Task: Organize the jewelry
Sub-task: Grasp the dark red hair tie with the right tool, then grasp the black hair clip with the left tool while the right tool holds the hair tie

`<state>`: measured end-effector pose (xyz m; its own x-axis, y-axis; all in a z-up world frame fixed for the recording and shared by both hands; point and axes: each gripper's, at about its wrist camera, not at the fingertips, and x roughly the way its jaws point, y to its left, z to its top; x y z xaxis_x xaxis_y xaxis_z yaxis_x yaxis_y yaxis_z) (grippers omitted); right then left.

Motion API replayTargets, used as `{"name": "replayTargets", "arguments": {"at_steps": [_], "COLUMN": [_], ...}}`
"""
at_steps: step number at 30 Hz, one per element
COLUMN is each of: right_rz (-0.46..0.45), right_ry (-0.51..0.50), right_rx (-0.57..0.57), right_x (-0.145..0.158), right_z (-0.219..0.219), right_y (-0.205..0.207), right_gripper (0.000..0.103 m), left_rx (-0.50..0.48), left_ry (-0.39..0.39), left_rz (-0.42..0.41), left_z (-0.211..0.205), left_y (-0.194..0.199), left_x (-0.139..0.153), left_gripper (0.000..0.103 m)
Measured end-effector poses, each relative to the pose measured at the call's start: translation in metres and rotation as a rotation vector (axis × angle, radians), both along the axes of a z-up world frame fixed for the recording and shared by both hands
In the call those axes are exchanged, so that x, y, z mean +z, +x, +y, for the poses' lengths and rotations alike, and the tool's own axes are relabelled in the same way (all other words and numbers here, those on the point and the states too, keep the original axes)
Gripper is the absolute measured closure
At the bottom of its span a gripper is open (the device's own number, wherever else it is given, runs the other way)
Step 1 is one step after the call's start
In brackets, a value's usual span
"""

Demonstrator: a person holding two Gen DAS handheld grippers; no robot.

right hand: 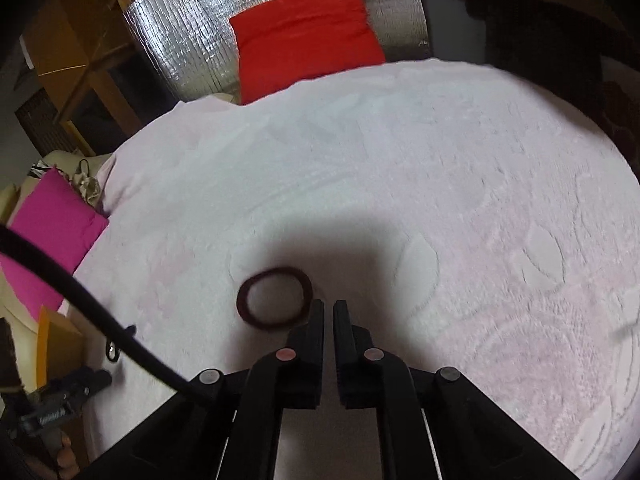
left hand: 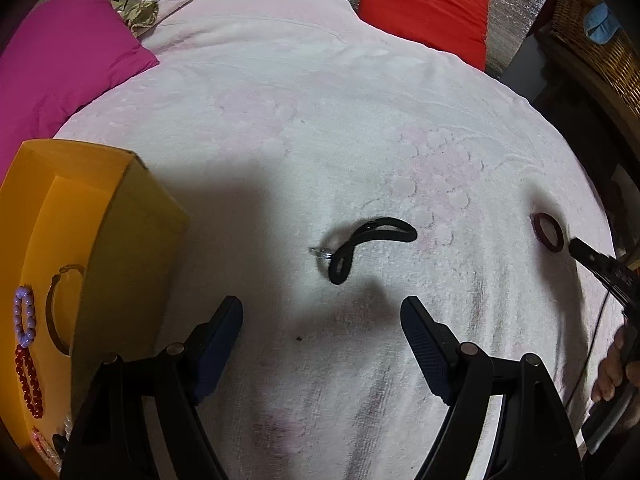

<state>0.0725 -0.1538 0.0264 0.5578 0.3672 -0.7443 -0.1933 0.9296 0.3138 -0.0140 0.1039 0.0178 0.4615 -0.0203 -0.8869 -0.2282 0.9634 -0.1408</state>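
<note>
The left gripper (left hand: 322,314) hangs nearest, jaws wide apart over the pale blanket (left hand: 280,128); at far left the yellow box (left hand: 120,216) holds a lilac bead bracelet (left hand: 25,316), a red bead bracelet (left hand: 30,380) and a bangle (left hand: 54,312); ahead lies a black hair tie (left hand: 370,244) touching a silver ring (left hand: 321,252); rightward, the right gripper (right hand: 328,306), jaws almost together on nothing, sits just beside the dark red hair tie (right hand: 274,296).

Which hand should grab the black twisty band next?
Left. Its open tool faces the black band lying just ahead. The right tool looks shut, beside the dark red ring instead.
</note>
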Motion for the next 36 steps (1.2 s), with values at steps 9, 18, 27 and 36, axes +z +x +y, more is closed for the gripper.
{"name": "replayTargets", "arguments": {"at_steps": [9,18,27,36], "right_rz": [-0.014,-0.005,-0.040,-0.104], "right_ry": [-0.103,-0.069,-0.016,-0.034], "right_rx": [-0.016,0.011,-0.017,-0.068], "right_x": [-0.004,0.003,0.014,0.024], "right_z": [0.029,0.036,0.034,0.031], "right_y": [0.011,0.011,0.007,0.002], "right_gripper": [0.096,0.094,0.067,0.067], "left_rx": [0.000,-0.007,-0.005,-0.013], "left_ry": [0.006,0.005,0.005,0.007], "left_rz": [0.001,-0.006,-0.014,-0.015], "left_z": [0.002,0.002,0.006,0.005], "left_y": [0.000,-0.003,-0.005,-0.008], "left_x": [0.000,-0.001,0.002,0.003], "left_gripper": [0.021,0.021,0.021,0.021]}}
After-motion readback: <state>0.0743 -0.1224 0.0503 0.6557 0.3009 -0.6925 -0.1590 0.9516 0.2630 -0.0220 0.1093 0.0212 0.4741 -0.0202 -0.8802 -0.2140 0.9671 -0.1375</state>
